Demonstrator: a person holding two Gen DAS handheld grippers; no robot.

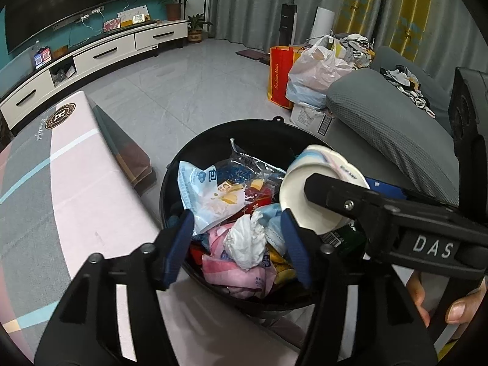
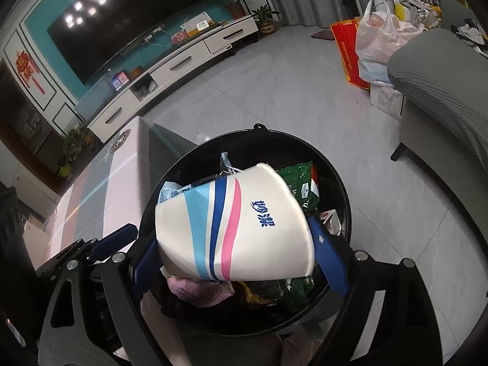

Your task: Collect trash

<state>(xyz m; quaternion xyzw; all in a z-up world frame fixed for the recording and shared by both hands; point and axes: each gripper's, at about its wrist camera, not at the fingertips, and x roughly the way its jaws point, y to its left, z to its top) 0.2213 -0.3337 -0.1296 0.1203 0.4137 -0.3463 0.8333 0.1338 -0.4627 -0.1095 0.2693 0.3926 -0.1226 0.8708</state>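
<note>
Your right tongs (image 2: 238, 262) pinch the white paper cup (image 2: 235, 225) at mid-frame, tilted on its side just above the black trash bin (image 2: 338, 189). Your left tongs (image 1: 241, 244) are spread with nothing between them, lower centre, over the crumpled tissue (image 1: 245, 241) and wrappers inside the bin.

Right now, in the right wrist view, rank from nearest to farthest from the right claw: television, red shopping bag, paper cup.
1. Paper cup, between the right claw fingers.
2. Red shopping bag, far right on the floor.
3. Television, on the far left wall.
</note>
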